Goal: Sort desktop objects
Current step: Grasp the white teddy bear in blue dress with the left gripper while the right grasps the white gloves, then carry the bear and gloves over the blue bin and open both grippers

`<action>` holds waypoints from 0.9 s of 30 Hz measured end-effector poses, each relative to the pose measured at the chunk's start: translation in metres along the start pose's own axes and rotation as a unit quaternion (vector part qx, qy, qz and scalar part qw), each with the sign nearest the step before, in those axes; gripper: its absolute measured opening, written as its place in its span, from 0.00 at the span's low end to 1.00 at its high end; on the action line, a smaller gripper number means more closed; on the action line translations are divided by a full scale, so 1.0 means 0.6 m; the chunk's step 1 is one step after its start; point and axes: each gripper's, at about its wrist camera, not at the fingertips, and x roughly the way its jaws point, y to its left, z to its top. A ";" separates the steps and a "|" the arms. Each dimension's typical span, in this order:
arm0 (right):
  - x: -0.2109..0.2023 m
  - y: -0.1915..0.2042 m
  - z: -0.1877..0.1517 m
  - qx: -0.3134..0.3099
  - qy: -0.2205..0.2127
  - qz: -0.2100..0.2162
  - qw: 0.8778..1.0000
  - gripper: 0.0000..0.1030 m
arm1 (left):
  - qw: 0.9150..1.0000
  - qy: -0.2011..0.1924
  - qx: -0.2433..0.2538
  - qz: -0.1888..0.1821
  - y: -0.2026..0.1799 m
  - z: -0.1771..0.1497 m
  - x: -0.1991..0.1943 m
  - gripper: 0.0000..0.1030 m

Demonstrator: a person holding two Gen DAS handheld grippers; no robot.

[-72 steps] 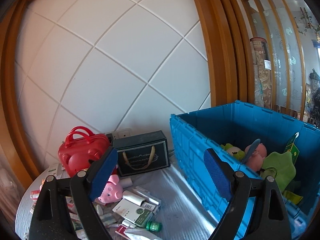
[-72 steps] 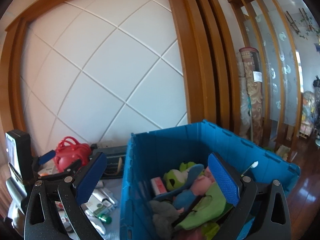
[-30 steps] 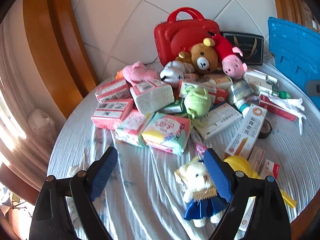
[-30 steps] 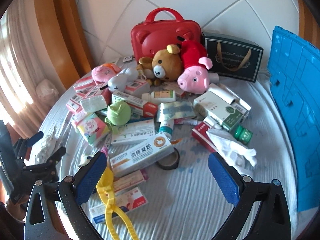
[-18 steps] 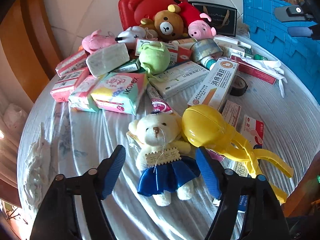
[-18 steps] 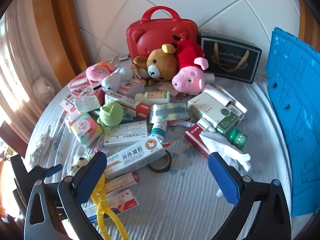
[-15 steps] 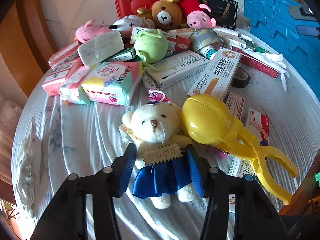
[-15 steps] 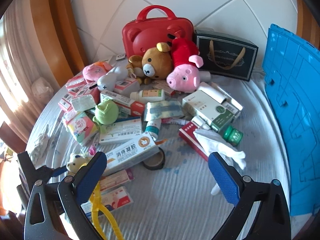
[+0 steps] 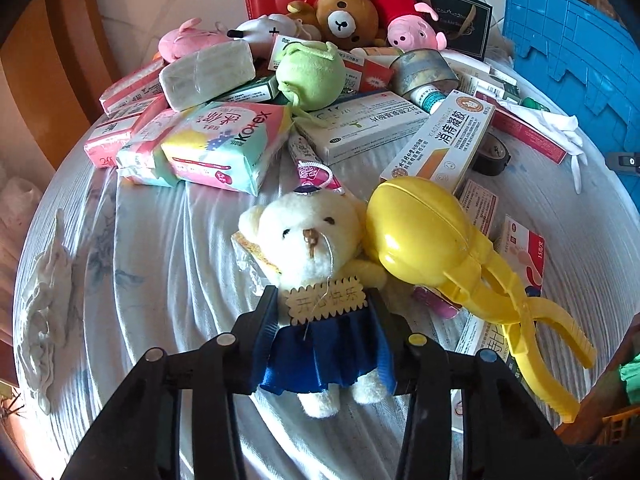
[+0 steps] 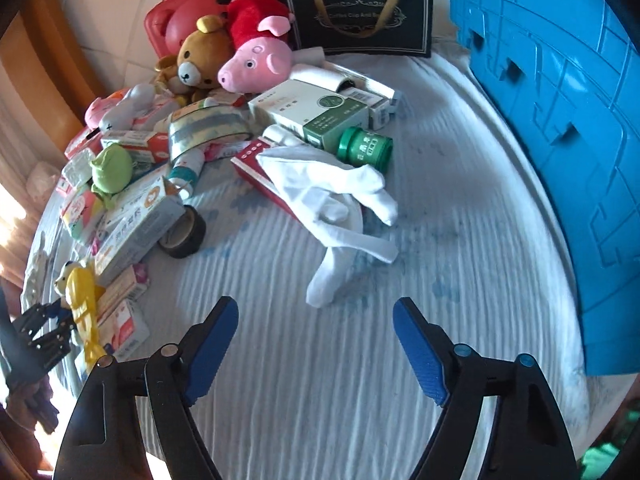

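On the left, soft tissue packs [image 9: 224, 148] lie in a heap on the wrinkly white tablecloth [image 9: 152, 264]. Next comes the small cream teddy bear [image 9: 308, 248] in a shiny blue skirt — the left gripper [image 9: 324, 332] pinches it at the waist, one blue pad on each side. A hard, smooth yellow scoop toy [image 9: 432, 236] presses against the bear's right arm, and long cardboard medicine boxes [image 9: 440, 140] lie just behind it. Further right, the right gripper [image 10: 316, 348] hangs over bare cloth with its fingers spread wide and nothing between them. A floppy white glove [image 10: 332, 196] lies just ahead of it, a round green bottle [image 10: 366, 148] beside that. The ribbed blue plastic bin [image 10: 560, 120] stands at the far right.
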 end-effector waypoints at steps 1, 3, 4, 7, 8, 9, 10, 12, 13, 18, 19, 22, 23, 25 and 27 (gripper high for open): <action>0.005 -0.004 0.012 -0.003 -0.005 0.003 1.000 0.76 | 1.000 0.001 -0.001 0.001 0.000 0.001 0.000 0.41; 0.013 -0.002 0.042 -0.024 -0.015 0.009 1.000 0.71 | 1.000 0.003 -0.002 0.005 -0.001 0.001 0.001 0.41; 0.018 0.001 0.060 -0.040 -0.021 0.010 0.999 0.71 | 1.000 0.003 -0.004 0.007 -0.001 0.001 0.001 0.41; 0.048 0.012 0.103 -0.093 -0.021 0.013 0.995 0.71 | 1.000 0.006 -0.008 0.013 -0.004 0.001 0.001 0.41; 0.064 0.013 0.113 -0.105 -0.011 0.017 0.994 0.71 | 1.000 0.006 -0.008 0.015 -0.006 0.001 0.000 0.41; 0.082 0.014 0.121 -0.115 0.003 0.020 0.993 0.70 | 1.000 0.007 -0.008 0.016 -0.006 0.002 0.001 0.41; 0.099 0.014 0.127 -0.123 0.013 0.017 0.992 0.68 | 1.000 0.008 -0.009 0.018 -0.006 0.002 0.001 0.41; 0.124 0.015 0.132 -0.136 0.028 0.012 0.990 0.53 | 1.000 0.009 -0.011 0.021 -0.007 0.003 0.001 0.41; 0.132 0.016 0.132 -0.141 0.035 0.001 0.989 0.40 | 1.000 0.010 -0.012 0.023 -0.008 0.003 0.001 0.41; 0.120 0.014 0.125 -0.159 0.042 -0.001 0.986 0.13 | 1.000 0.003 -0.029 0.009 -0.003 0.001 -0.005 0.35; 0.112 0.012 0.125 -0.152 0.040 0.006 0.987 0.11 | 0.999 -0.002 -0.031 0.003 -0.002 0.001 -0.009 0.34; 0.078 0.011 0.122 -0.136 0.014 0.011 0.991 0.11 | 1.000 -0.004 -0.029 0.003 -0.003 0.000 -0.015 0.32; 0.068 0.011 0.120 -0.129 0.006 0.013 0.991 0.11 | 1.000 -0.008 -0.028 0.003 -0.002 -0.001 -0.020 0.32; 0.052 0.013 0.119 -0.115 -0.004 0.018 0.993 0.11 | 0.999 -0.019 -0.028 0.006 0.001 0.000 -0.033 0.32; 0.041 0.016 0.119 -0.102 -0.011 0.027 0.994 0.11 | 0.999 -0.024 -0.030 0.004 0.009 0.004 -0.043 0.32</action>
